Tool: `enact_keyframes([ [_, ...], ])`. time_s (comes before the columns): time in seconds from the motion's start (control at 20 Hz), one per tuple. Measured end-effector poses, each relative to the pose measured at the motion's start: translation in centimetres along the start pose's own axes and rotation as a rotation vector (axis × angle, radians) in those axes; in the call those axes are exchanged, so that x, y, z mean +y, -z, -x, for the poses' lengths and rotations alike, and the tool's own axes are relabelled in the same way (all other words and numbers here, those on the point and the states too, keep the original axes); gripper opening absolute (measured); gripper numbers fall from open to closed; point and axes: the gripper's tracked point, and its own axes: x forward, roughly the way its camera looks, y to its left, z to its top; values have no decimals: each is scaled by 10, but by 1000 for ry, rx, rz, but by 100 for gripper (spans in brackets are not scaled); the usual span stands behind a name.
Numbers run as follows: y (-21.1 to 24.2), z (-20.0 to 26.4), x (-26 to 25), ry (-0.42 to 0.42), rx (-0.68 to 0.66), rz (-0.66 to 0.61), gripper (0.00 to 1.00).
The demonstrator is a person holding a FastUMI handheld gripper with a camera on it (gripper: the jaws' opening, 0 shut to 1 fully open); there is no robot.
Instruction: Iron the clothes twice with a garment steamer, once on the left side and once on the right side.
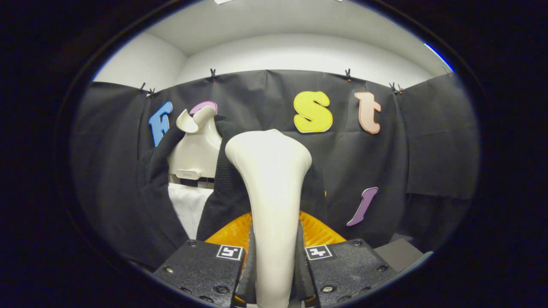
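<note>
My gripper (274, 261) is shut on the white handle of the garment steamer (272, 179), both fingers pressing its sides. The steamer stands upright between the fingers, its wide head flaring upward. Beyond it, a cream mannequin torso (195, 149) wears a black jacket (150, 196) hanging open over a white shirt (188, 209). The steamer's head sits just in front of the jacket's right-hand front panel (222, 188); whether it touches the cloth I cannot tell.
An orange ribbed object (233, 233) lies low behind the fingers on both sides of the steamer handle. A grey surface edge (402, 252) shows to the right of the fingers. The black cloth wall stands close behind the mannequin.
</note>
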Motion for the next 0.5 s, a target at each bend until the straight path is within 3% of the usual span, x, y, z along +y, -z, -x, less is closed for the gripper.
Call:
enact_keyframes([
  [0.5, 58, 11, -5, -5, 73, 6, 40],
])
